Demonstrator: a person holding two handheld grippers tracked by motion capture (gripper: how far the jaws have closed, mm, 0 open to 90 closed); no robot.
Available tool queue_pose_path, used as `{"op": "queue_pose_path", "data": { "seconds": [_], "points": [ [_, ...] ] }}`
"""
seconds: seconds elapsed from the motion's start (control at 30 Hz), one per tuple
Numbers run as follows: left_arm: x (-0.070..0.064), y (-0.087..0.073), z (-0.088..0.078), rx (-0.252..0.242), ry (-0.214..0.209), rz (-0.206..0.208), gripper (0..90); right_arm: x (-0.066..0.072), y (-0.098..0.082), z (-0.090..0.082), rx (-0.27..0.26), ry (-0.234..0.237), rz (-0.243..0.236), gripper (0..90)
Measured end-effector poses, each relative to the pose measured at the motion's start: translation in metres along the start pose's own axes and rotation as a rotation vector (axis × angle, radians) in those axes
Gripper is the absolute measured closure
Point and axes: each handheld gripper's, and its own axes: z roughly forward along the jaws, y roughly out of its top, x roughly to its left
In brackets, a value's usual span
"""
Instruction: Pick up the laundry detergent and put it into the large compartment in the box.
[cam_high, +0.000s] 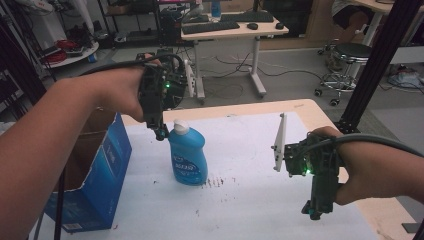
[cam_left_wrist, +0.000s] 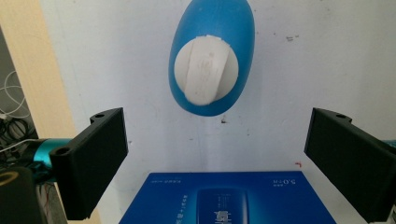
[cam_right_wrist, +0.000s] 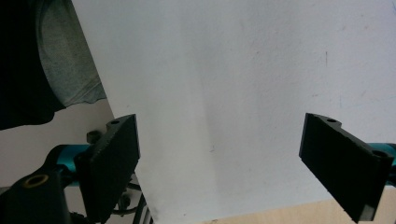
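On the white-covered counter (cam_high: 260, 150) in front of me stands an upright blue plastic bottle with a white flip cap (cam_high: 187, 156), roughly in the middle-left of the surface. Just to its left sits an open blue cardboard box (cam_high: 95, 175), near the bottle but not touching it.

My left tool (cam_high: 161, 131) hangs above and just left of the bottle's cap, pointing down. Looking along it in the left gripper view, the bottle (cam_left_wrist: 211, 58) appears from above, cap toward me, and it lies ahead of the tool (cam_left_wrist: 215, 161) rather than between the two black jaws, which stand wide apart and hold nothing. The box's blue printed face (cam_left_wrist: 229, 198) shows at the bottom, between the jaws.

My right tool (cam_high: 315, 210) is well apart from the bottle, over the right part of the counter near its front edge, also pointing down. In the right gripper view its jaws are spread wide over the bare white cover (cam_right_wrist: 243, 84), gripping nothing.
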Motion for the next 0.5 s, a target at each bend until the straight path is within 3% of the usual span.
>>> {"op": "queue_pose_path", "data": {
  "seconds": [0.2, 0.5],
  "points": [
    [0.004, 0.009, 0.013, 0.002, -0.023, 0.038, 6.1, 0.0, -0.001, 0.002, -0.001, 0.0, -0.003, 11.5],
    [0.009, 0.015, 0.036, 0.029, -0.042, 0.047, 6.1, -0.002, -0.005, 0.005, 0.005, 0.001, -0.001, 11.5]
  ]
}}
